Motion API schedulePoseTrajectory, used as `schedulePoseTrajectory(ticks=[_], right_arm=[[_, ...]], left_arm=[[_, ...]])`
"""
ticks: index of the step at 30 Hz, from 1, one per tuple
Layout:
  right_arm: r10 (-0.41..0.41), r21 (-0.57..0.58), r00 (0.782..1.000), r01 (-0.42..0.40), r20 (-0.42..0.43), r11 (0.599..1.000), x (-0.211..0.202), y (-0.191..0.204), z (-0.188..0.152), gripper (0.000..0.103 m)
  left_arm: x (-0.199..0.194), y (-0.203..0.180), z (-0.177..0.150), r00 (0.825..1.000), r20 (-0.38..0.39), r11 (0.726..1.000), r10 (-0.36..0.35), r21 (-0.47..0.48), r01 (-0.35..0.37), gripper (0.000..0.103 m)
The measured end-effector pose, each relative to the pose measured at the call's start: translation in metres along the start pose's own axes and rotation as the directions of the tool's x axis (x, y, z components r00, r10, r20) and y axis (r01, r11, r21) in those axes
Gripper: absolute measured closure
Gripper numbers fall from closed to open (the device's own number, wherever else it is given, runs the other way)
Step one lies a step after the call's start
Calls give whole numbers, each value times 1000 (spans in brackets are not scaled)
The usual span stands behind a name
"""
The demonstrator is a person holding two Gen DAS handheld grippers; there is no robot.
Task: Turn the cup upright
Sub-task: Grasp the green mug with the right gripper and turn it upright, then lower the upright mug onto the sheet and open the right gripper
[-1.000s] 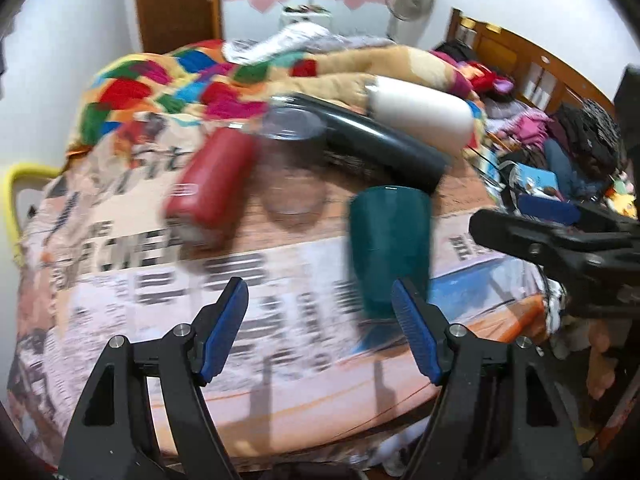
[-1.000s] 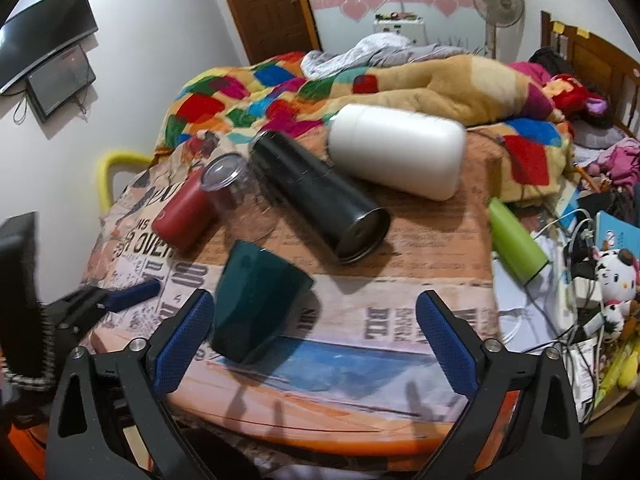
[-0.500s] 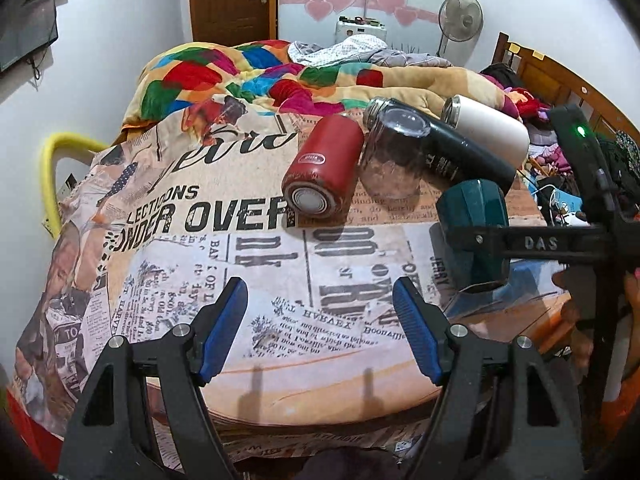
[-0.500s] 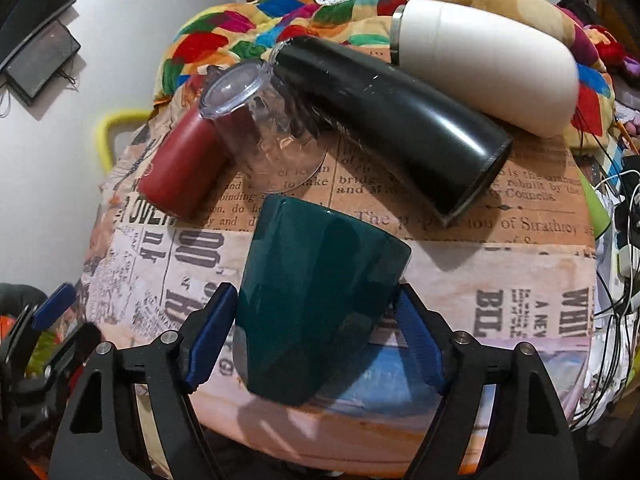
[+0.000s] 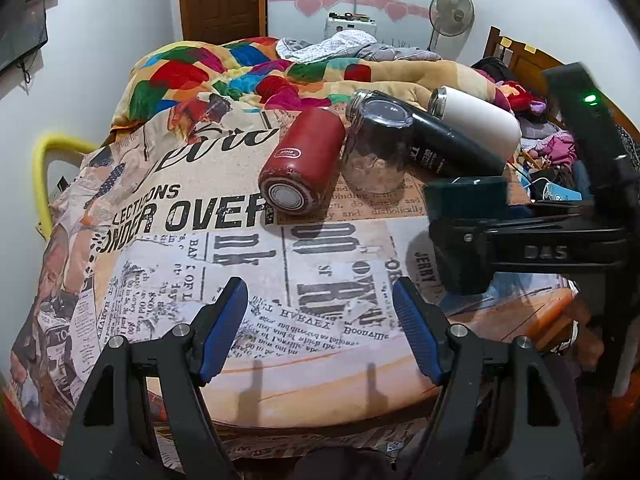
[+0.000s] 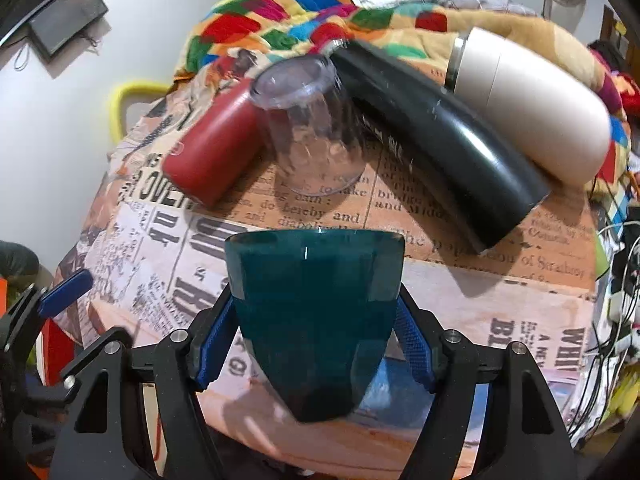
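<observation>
A dark teal cup (image 6: 316, 312) stands upside down on the newspaper-print cloth, base up. My right gripper (image 6: 316, 344) is shut on it, blue pads pressed against both sides. In the left wrist view the teal cup (image 5: 464, 204) shows at the right, with the right gripper's black jaw across it. My left gripper (image 5: 320, 332) is open and empty, low over the cloth's front edge, left of the cup.
A clear tumbler (image 6: 312, 128) stands upside down behind the cup. A red flask (image 6: 212, 148), a black flask (image 6: 440, 132) and a white flask (image 6: 532, 100) lie on their sides around it. A colourful blanket (image 5: 240, 76) lies behind; cables and clutter (image 6: 616, 280) are at the right.
My right gripper has closed in on the teal cup and now grips it. My left gripper has drawn back to the left, away from the cup.
</observation>
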State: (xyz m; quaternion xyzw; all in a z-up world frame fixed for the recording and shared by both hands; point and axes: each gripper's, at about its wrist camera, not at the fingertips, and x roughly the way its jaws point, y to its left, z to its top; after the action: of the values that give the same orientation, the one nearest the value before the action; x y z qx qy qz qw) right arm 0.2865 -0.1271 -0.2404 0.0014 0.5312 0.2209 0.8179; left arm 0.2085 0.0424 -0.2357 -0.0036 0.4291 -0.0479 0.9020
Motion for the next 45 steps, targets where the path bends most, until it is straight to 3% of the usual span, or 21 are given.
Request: schedulePoseTrajectory(ticks=[10, 22, 31, 40, 45], right_arm=[[-3, -27, 995, 6, 100, 1000, -31, 1, 15, 34], [-45, -66, 997, 50, 67, 997, -4, 5, 10, 34], [-103, -138, 991, 114, 87, 984, -7, 16, -2, 33], [-101, -135, 993, 108, 52, 985, -15, 15, -12, 32], [-87, -145, 991, 102, 101, 984, -48, 18, -20, 32]], left_arm=[[-5, -7, 6, 1000, 12, 1000, 7, 3, -7, 29], [-4, -5, 9, 1000, -3, 1000, 9, -4, -9, 29], [-4, 1, 8, 1000, -2, 1000, 15, -21, -15, 29], [-29, -6, 9, 999, 33, 999, 20, -26, -19, 29], [-61, -17, 16, 996, 90, 1000, 19, -20, -17, 29]])
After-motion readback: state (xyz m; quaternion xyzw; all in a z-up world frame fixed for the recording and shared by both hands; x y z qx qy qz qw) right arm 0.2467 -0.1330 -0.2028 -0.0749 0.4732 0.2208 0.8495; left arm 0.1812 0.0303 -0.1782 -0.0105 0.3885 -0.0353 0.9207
